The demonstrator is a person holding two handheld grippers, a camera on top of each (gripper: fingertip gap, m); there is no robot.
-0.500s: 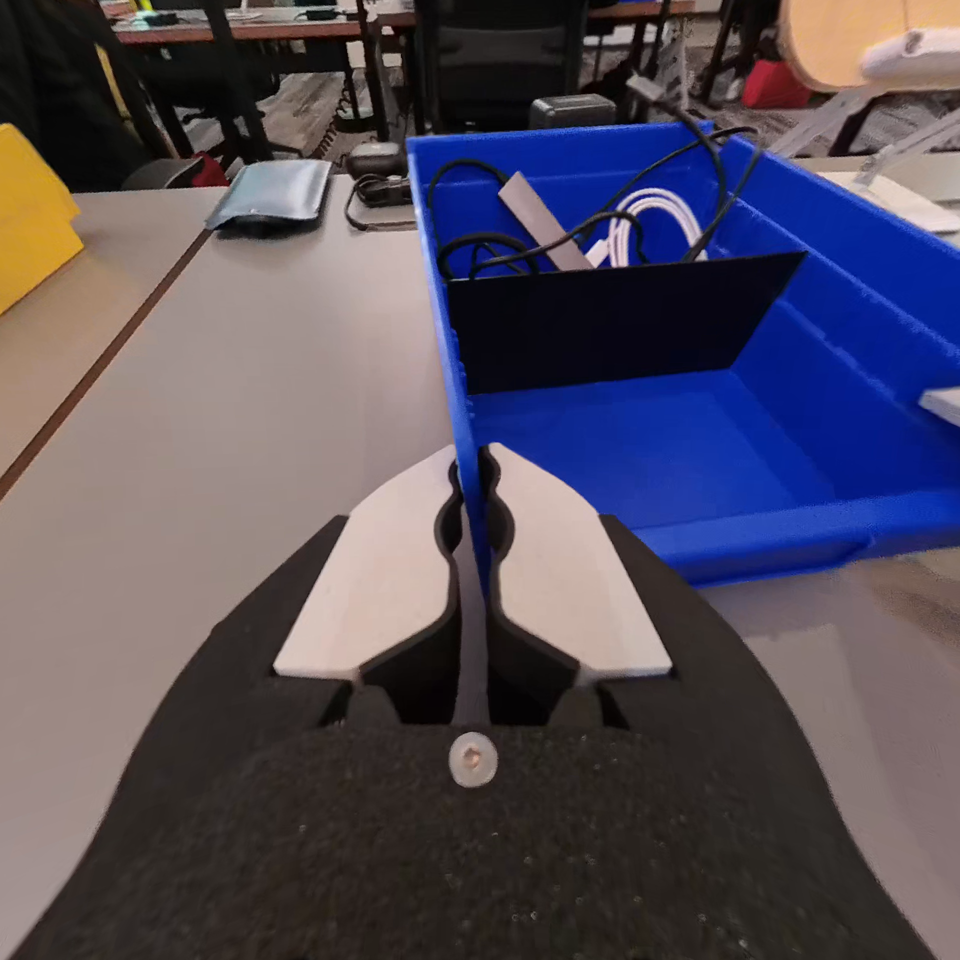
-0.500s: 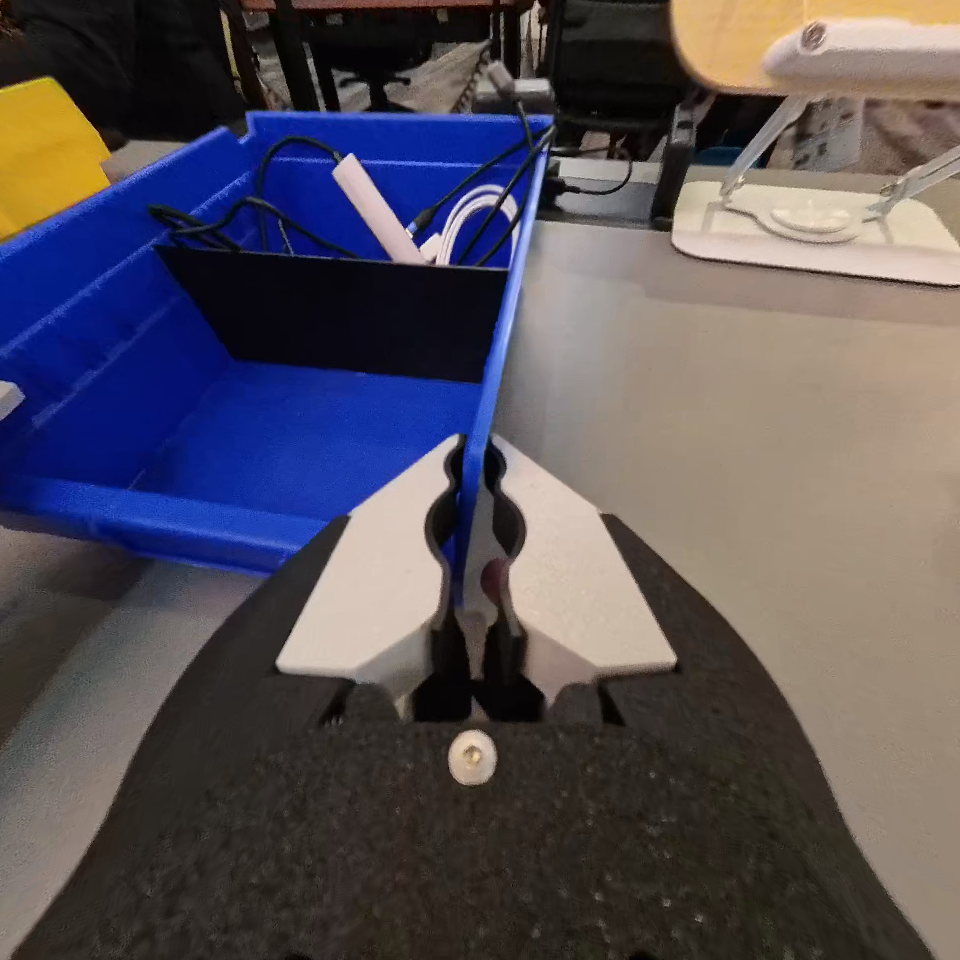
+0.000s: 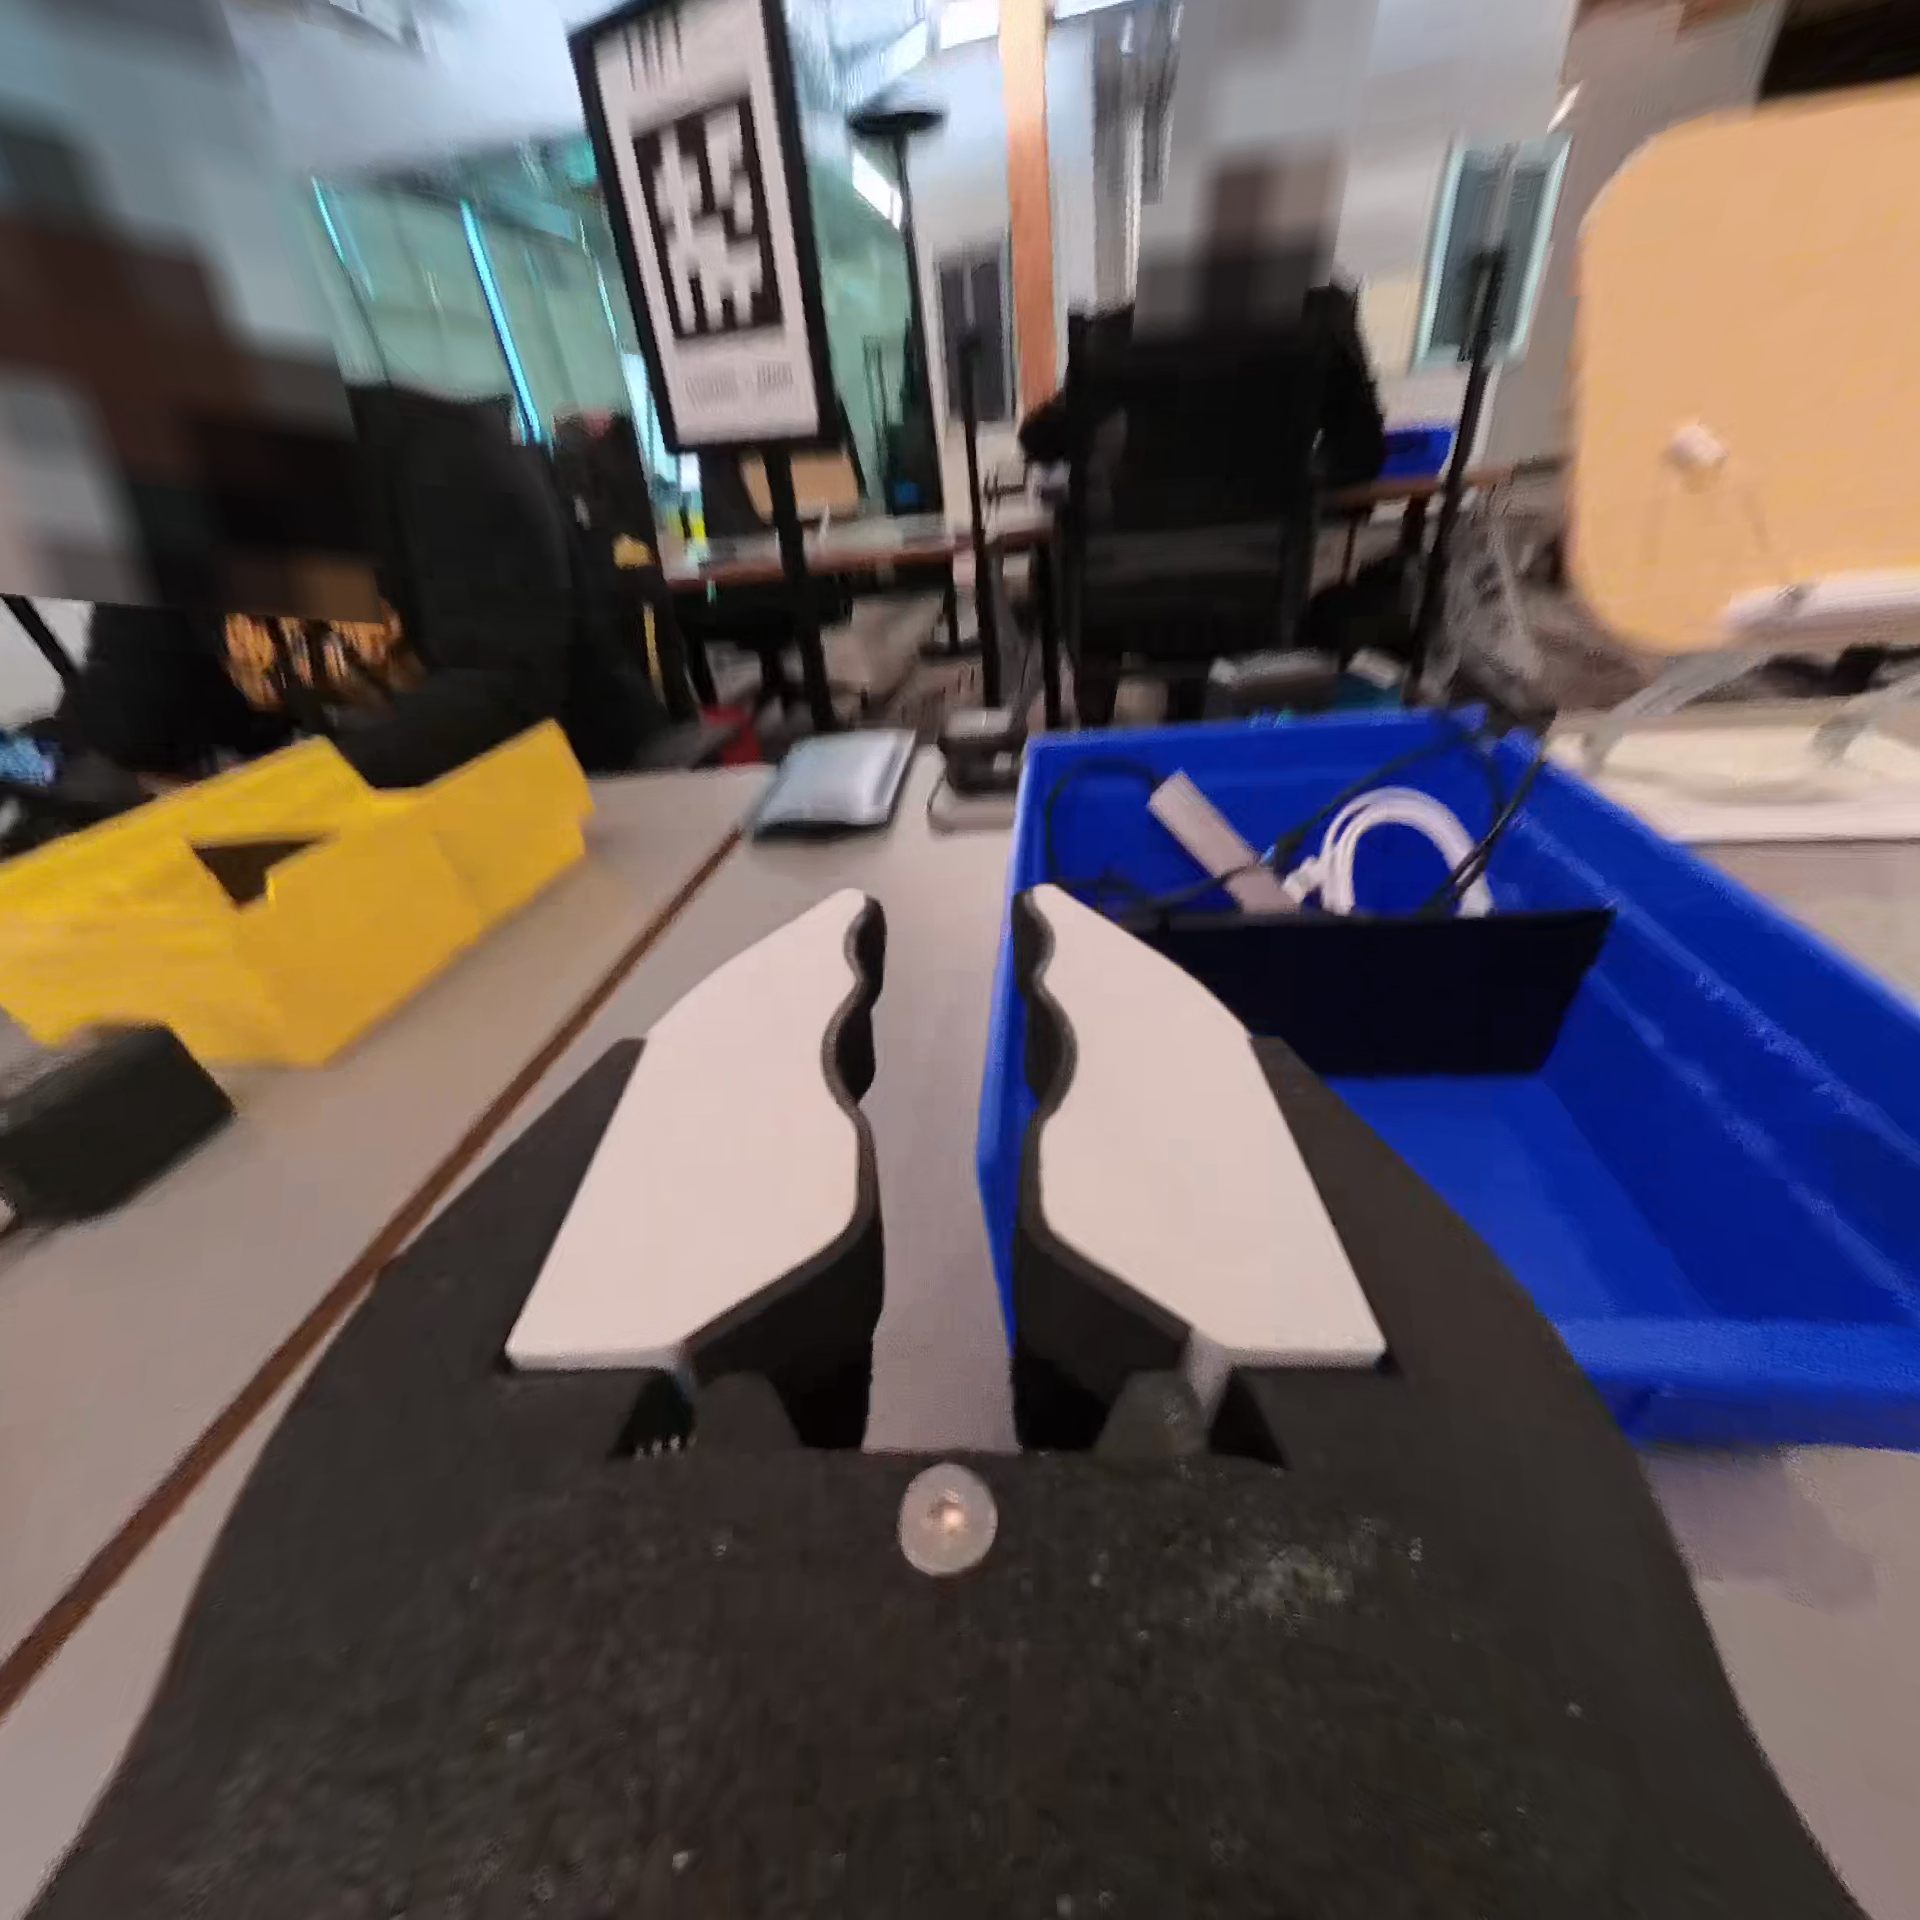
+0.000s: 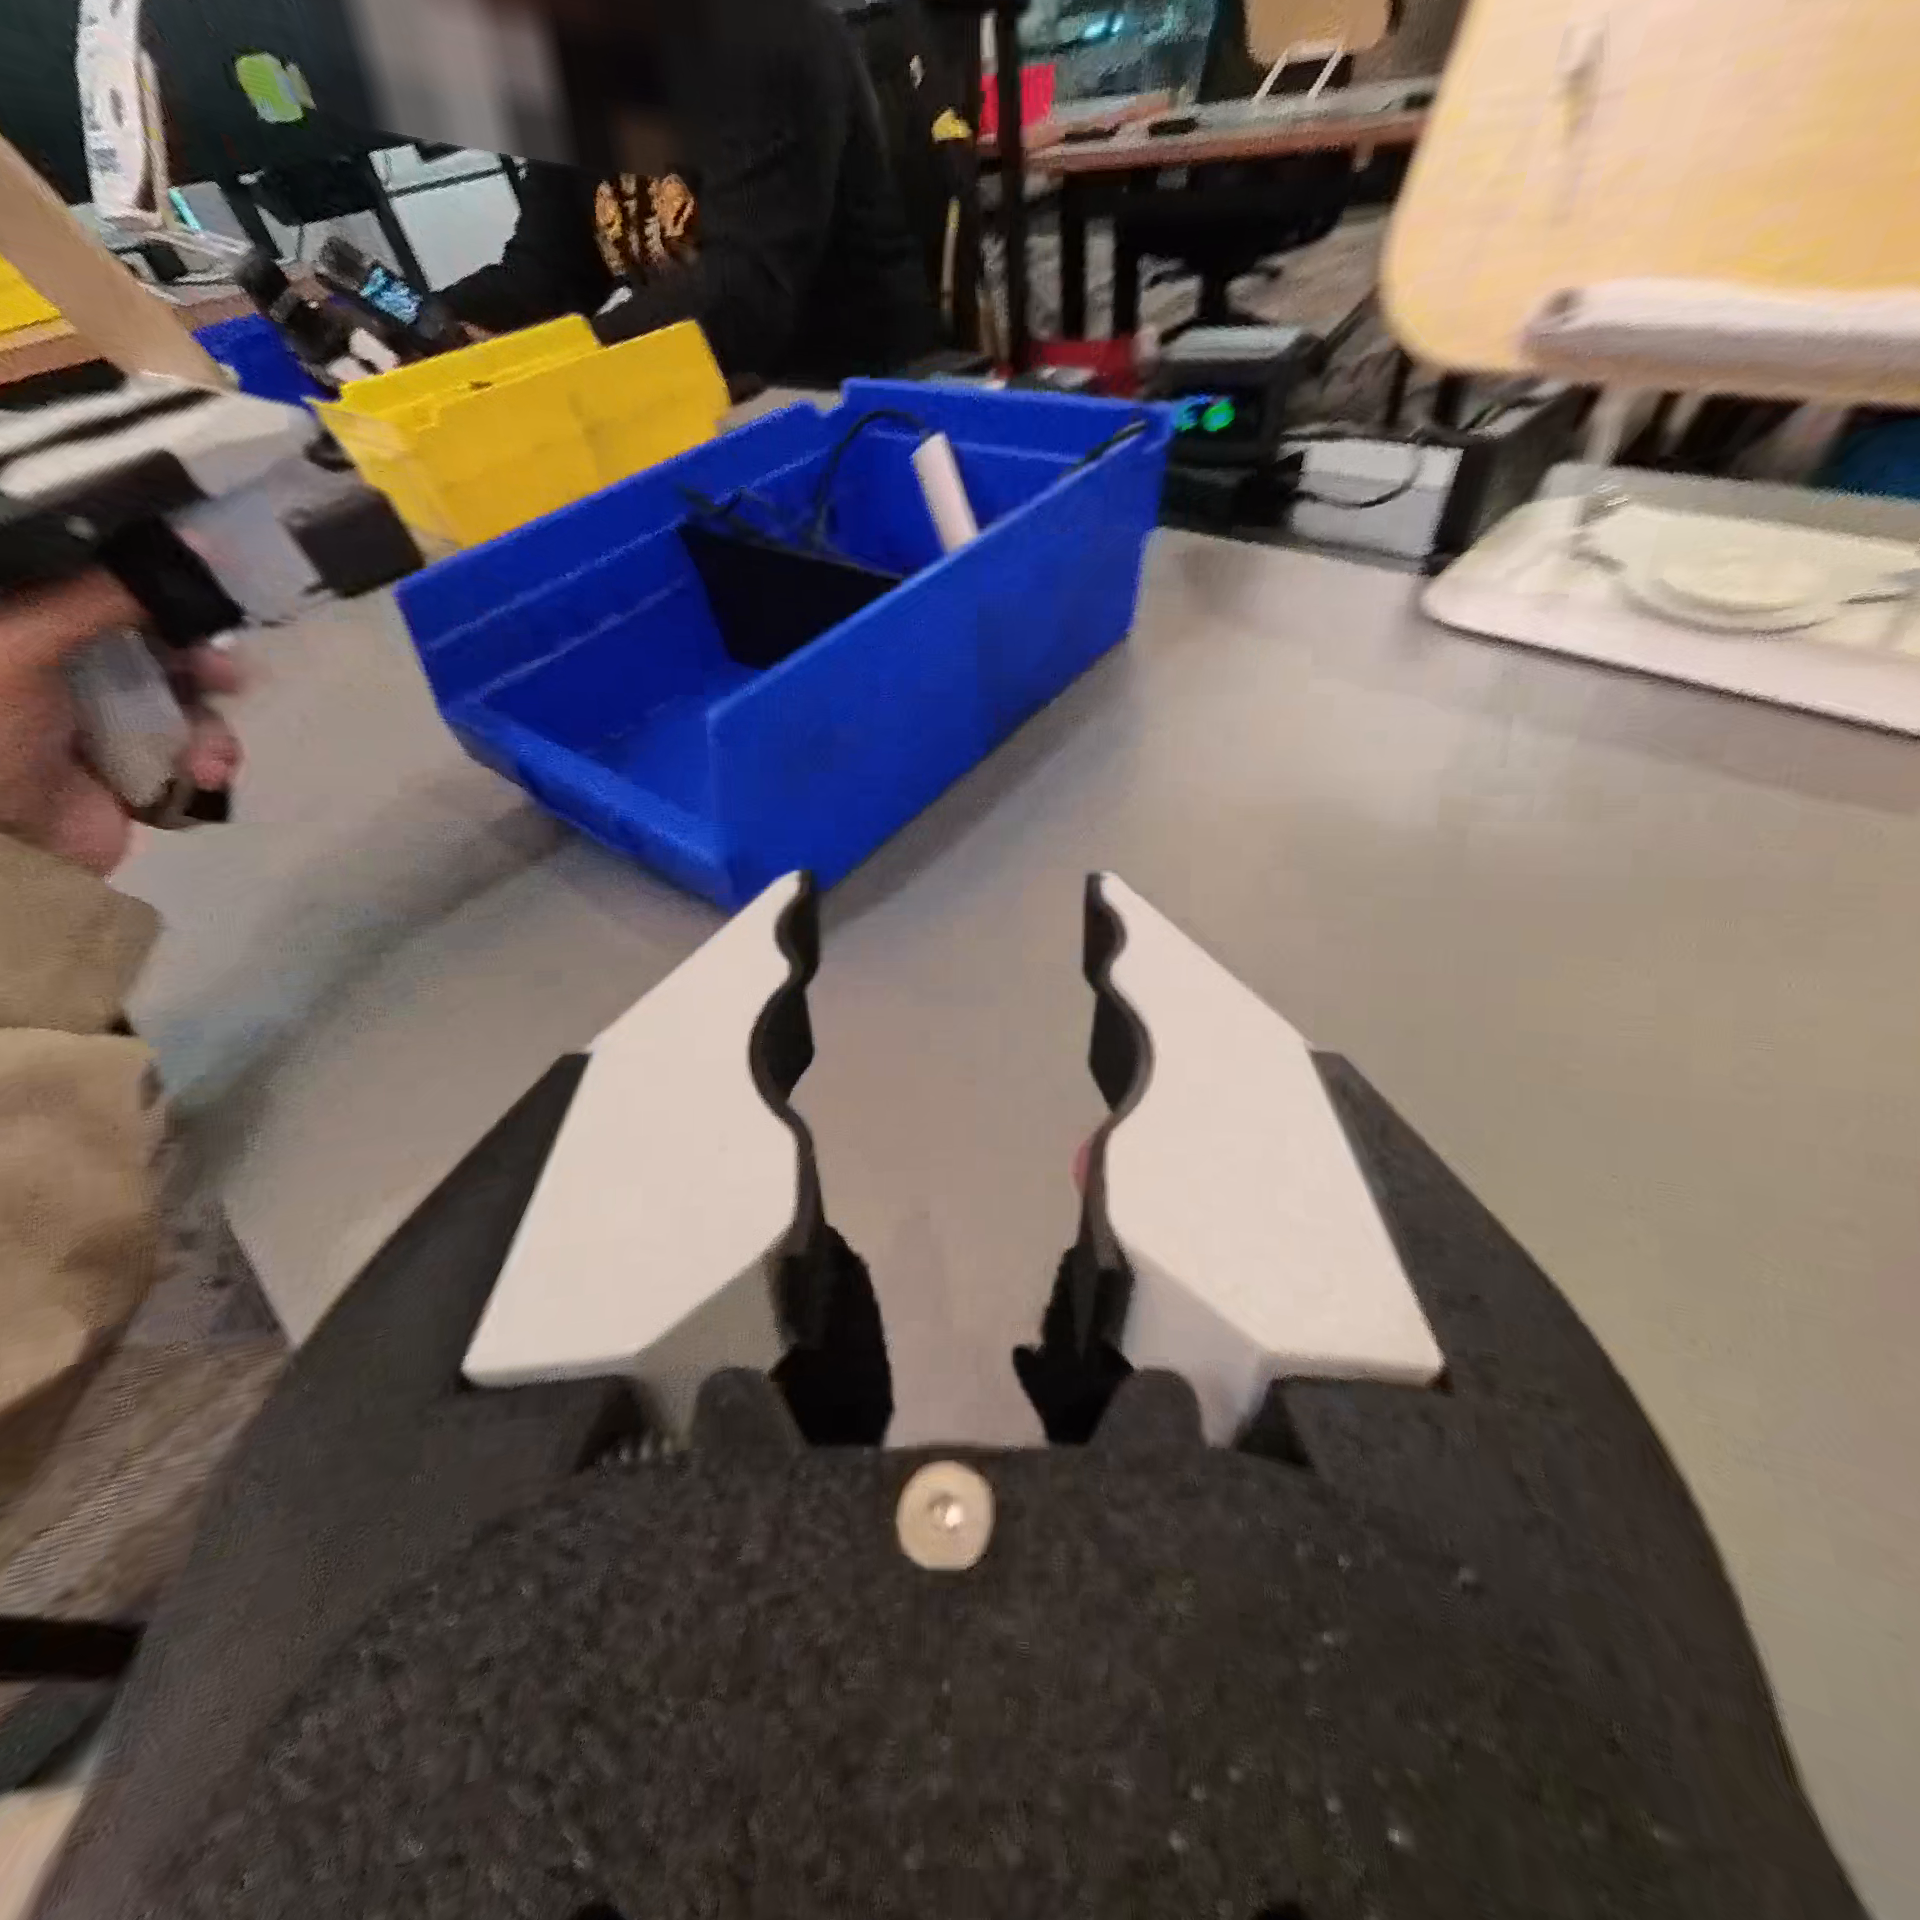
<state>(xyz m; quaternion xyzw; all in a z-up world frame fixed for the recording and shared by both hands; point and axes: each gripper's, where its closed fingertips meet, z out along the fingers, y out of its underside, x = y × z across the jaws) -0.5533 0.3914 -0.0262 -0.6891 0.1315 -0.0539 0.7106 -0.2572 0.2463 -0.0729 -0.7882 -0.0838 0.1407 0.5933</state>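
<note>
Both tongs empty: left gripper (image 3: 948,914) narrowly parted just beside blue bin's (image 3: 1756,1039) left wall, right gripper (image 4: 948,894) wider, near its corner. Left to right: yellow bin (image 3: 312,935); blue bin on grey table (image 4: 1455,935), black divider (image 3: 1382,987), rear compartment holding black cables (image 3: 1081,790), white bar (image 3: 1205,831), white cord (image 3: 1392,842).

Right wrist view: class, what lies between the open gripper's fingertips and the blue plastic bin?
Only bare grey tabletop separates the right gripper from the blue plastic bin.
</note>
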